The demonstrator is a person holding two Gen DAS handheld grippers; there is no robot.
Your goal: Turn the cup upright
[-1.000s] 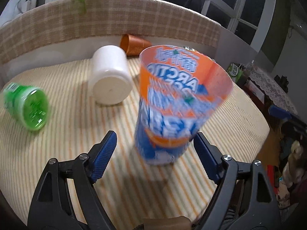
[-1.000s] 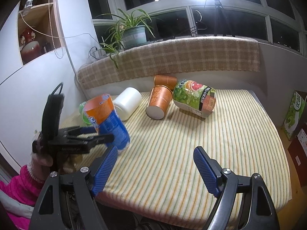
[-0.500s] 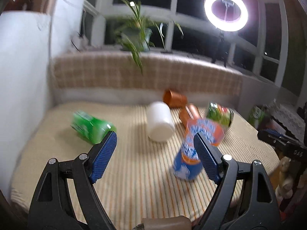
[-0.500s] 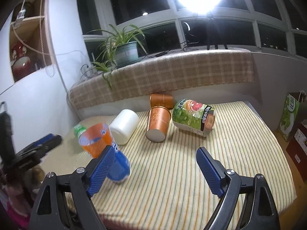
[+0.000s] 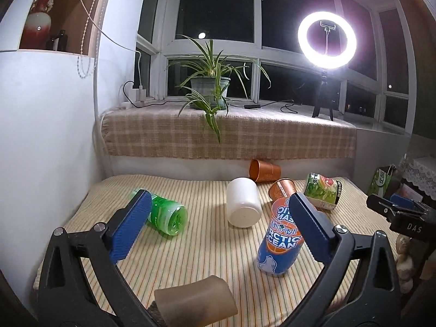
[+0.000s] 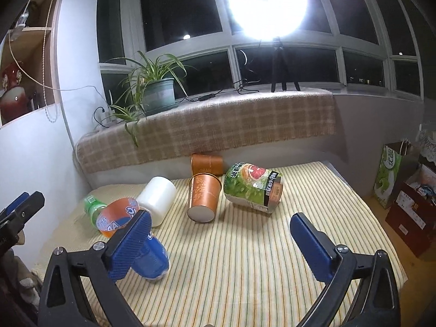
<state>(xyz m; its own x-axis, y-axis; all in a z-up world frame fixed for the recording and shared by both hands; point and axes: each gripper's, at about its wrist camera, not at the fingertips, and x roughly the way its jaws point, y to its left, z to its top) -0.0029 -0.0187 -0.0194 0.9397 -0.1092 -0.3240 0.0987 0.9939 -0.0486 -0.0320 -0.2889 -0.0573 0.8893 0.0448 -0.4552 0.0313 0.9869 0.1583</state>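
Note:
The blue and orange Arctic Ocean cup [image 5: 280, 241] stands upright on the striped cloth, partly behind my left gripper's right finger; it also shows in the right wrist view [image 6: 128, 218], leaning a little. My left gripper [image 5: 218, 226] is open and empty, pulled back from the cup. My right gripper [image 6: 220, 245] is open and empty above the cloth's front. Lying on their sides are a green bottle cup [image 5: 166, 215], a white cup [image 5: 243, 204], two copper cups [image 6: 203, 196] [image 6: 207, 163] and a green grapefruit-label cup [image 6: 252, 188].
The striped table [image 6: 245, 259] ends at a checked ledge [image 6: 218, 128] with a potted plant [image 6: 155, 92] and a ring light [image 5: 327, 43]. A white wall stands at the left. Boxes and a green bag [image 6: 392, 174] sit on the floor at the right.
My left gripper let go of the Arctic Ocean cup and drew back and up. The cup now stands free on the cloth. My right gripper lifted slightly.

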